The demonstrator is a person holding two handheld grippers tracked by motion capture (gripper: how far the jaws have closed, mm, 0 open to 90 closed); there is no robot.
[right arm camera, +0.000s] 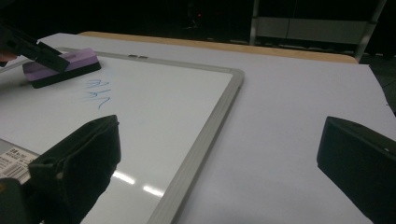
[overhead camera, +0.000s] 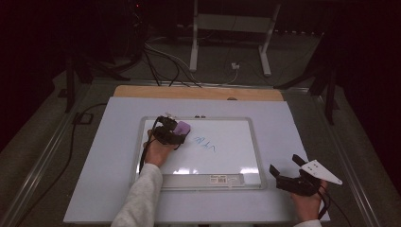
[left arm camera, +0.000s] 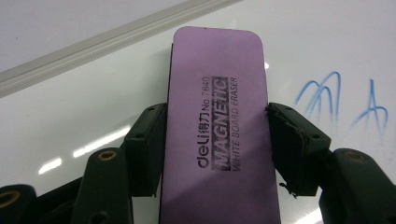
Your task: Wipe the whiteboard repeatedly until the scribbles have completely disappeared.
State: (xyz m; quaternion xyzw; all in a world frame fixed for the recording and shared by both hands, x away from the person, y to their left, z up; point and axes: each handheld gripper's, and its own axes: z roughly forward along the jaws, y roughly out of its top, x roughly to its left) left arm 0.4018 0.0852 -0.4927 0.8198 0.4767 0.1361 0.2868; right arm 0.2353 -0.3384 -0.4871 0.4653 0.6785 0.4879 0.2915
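1. Left tongs: clamped on the long sides of the purple eraser.
2. Eraser: lying flat on the whiteboard, just beside the blue scribble.
3. Right tongs: spread apart with nothing between them, over the counter beside the whiteboard's frame.

The room is dim, a grey floor strewn with cables beyond the tabletop, a white stand against blackness.
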